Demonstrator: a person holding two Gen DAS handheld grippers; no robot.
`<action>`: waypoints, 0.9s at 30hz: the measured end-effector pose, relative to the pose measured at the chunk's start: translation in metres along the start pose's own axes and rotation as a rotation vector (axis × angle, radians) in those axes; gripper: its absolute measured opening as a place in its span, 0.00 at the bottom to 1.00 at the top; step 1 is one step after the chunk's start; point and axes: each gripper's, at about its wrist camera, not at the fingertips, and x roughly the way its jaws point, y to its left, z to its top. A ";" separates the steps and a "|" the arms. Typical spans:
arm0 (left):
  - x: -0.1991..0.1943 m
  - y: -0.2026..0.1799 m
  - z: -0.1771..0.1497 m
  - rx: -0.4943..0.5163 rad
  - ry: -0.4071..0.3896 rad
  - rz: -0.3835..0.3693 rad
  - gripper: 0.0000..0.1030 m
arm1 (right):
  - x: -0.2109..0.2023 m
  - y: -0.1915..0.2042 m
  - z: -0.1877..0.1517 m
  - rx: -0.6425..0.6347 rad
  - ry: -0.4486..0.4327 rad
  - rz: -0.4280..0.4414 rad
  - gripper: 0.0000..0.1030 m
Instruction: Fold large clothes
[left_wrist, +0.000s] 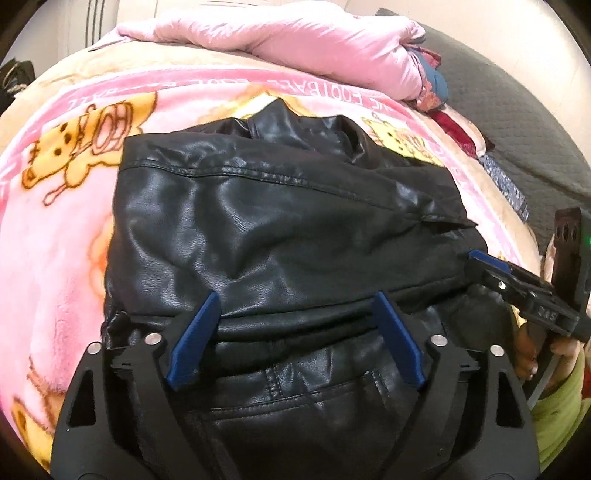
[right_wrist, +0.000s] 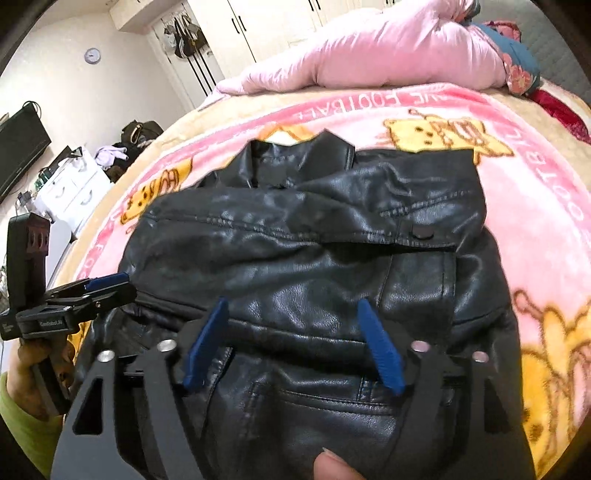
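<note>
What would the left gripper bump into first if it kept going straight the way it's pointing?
Most likely the black leather jacket. The left gripper points down at it with open jaws and nothing held; the folded edge lies just ahead. Depth is hard to judge.

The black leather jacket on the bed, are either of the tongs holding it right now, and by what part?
Nothing is held. The left tongs and right tongs both stand open over the folded jacket, with no pads pressing on it.
</note>
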 end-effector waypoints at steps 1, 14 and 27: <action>-0.002 0.001 0.001 -0.009 -0.005 0.003 0.81 | -0.003 0.000 0.001 -0.001 -0.014 -0.008 0.86; -0.032 0.003 -0.006 -0.029 -0.050 0.031 0.91 | -0.022 0.004 0.005 -0.011 -0.110 -0.016 0.95; -0.061 -0.007 -0.015 0.000 -0.097 0.024 0.91 | -0.047 0.019 -0.001 -0.043 -0.176 -0.018 0.96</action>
